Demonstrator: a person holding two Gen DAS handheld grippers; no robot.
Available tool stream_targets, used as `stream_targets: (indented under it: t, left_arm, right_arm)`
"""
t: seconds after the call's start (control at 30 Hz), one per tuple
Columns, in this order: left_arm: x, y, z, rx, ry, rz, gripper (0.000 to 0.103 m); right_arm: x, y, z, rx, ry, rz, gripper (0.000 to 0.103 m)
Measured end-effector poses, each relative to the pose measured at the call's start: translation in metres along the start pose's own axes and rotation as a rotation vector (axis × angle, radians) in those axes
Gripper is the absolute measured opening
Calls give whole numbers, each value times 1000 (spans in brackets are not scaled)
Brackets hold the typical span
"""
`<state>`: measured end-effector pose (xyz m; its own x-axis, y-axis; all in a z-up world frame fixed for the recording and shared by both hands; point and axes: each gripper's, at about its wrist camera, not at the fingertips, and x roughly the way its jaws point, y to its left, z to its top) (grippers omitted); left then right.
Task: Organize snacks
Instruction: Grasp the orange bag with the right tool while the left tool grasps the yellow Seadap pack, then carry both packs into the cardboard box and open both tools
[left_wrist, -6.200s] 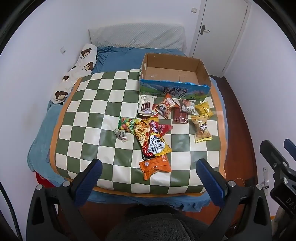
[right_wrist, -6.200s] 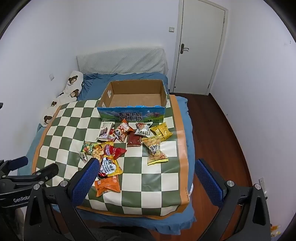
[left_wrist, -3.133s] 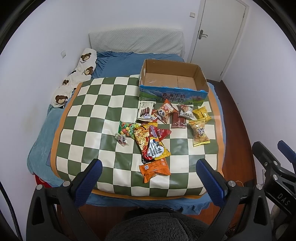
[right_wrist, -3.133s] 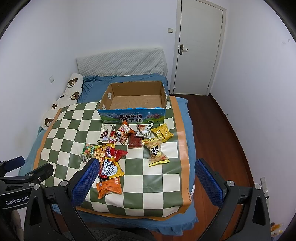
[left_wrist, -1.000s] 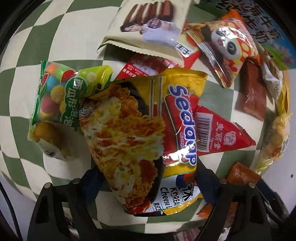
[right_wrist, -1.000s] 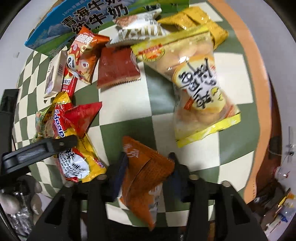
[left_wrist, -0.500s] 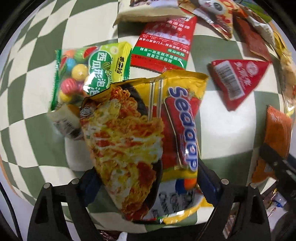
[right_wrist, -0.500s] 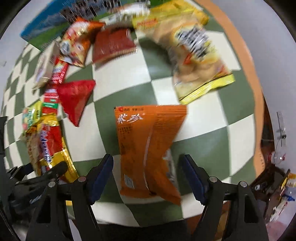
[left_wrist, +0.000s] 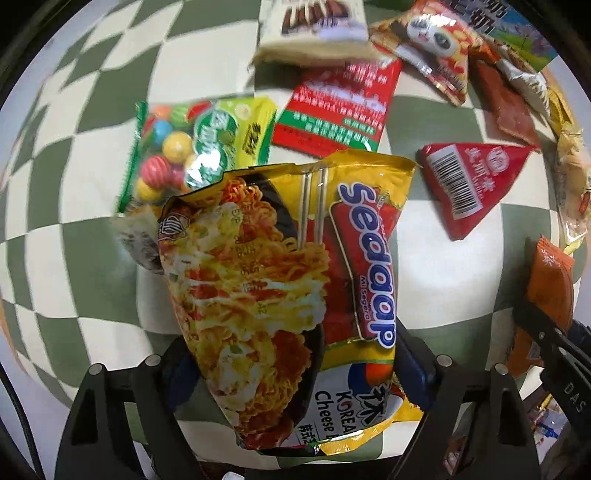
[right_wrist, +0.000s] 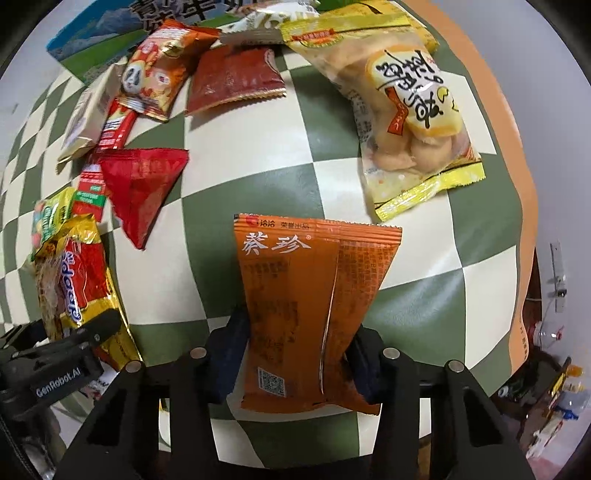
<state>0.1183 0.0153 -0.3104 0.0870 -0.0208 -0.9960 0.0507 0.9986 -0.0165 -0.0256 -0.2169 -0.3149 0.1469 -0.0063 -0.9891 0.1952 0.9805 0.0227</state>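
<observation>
My left gripper (left_wrist: 295, 369) is shut on the yellow Sedaap noodle packet (left_wrist: 280, 280) and holds it lifted above the checkered mat (left_wrist: 436, 288). My right gripper (right_wrist: 299, 354) is shut on the orange snack packet (right_wrist: 314, 295), also held above the mat (right_wrist: 240, 177). The noodle packet also shows at the left of the right wrist view (right_wrist: 74, 280). The orange packet shows at the right edge of the left wrist view (left_wrist: 546, 291).
On the mat lie a green candy-ball bag (left_wrist: 192, 147), a red flat packet (left_wrist: 340, 107), a red triangle packet (left_wrist: 469, 184), a panda packet (left_wrist: 432, 44), a dark red packet (right_wrist: 236, 77) and a yellow pastry bag (right_wrist: 410, 114). The blue-green carton (right_wrist: 99, 40) stands behind them.
Both grippers dropped from far above the bed to the snacks and closed: left on the noodle packet, right on the orange packet. Both packets are now lifted off the mat.
</observation>
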Motion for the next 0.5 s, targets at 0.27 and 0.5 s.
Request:
stream_targets:
  t: [0.27,0.5]
  left_arm:
    - [-63,-27,-22,6,-76,-7,84]
    - [-146,-45,-12,11,-192,-37,84]
  right_arm:
    - [-53,-11,0,-70,-68,111,49]
    - [-115,-25,20,-114,-113,249,49]
